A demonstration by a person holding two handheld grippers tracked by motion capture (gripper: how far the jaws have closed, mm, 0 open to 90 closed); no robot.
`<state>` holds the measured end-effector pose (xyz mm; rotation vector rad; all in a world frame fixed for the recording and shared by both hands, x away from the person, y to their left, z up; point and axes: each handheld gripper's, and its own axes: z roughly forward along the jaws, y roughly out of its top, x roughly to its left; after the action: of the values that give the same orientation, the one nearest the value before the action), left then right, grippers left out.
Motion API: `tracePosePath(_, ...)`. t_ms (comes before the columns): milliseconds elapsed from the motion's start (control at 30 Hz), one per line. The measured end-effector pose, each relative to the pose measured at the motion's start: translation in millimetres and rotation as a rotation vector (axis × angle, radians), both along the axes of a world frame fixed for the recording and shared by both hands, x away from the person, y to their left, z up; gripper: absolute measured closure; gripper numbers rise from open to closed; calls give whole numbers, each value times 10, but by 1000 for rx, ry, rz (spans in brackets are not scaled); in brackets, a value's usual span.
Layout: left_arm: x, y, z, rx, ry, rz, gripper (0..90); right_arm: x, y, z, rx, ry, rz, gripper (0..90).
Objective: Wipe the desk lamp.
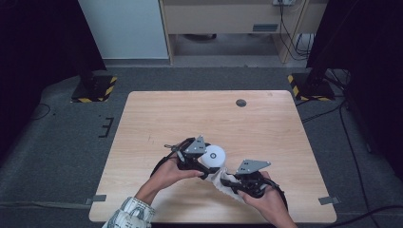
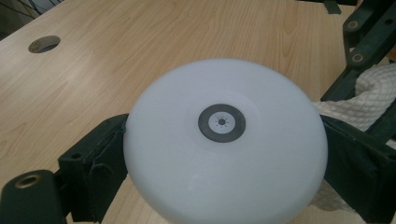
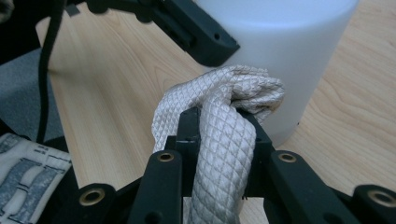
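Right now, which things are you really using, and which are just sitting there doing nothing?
In use:
- white round container, clamped by the left gripper
- white quilted cloth, pinched by the right gripper and pressed against the container's side

Just there:
- wooden table with its round hole
- striped stand bases on the floor

You work at a light wooden table [image 1: 157, 114] with a round cable hole [image 1: 241, 102] near its far edge. Under it you see dark grey carpet [image 1: 62, 142], with grey tape strips [image 1: 99, 198] at the near corners. Two black stand bases edged in yellow-black hazard tape [image 1: 94, 89] sit beyond the far corners. Behind, a white panel [image 1: 124, 28] adjoins a pale wooden cabinet [image 1: 223, 19], where black cables [image 1: 291, 38] hang.
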<state>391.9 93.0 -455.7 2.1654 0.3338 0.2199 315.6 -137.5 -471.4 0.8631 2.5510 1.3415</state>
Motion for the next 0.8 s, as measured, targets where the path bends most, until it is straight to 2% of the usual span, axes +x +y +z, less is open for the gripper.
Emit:
tracePosePath(100,11,17,6,-20,17,3,78,-3,2,1,-2,-3,4,739)
tracePosePath(200,16,38,24,-46,15,12,71,2,2,-9,-6,-4,3,737)
tracePosePath(267,11,58,76,-85,15,14,61,5,-8,-4,-4,-1,2,734)
tracePosePath(400,10,108,189,-122,3,20,60,16,-12,-13,-2,0,1,731)
tracePosePath(500,44,145,200,-138,12,48,77,13,0,-17,-2,-1,4,731)
tracePosePath(600,97,152,147,-116,40,77,117,9,23,-31,-8,-3,16,731)
tracePosePath(667,112,152,113,-144,82,69,135,8,50,-40,-10,-5,30,731)
tracePosePath(800,121,157,109,-152,116,66,176,5,118,-50,-2,-14,45,732)
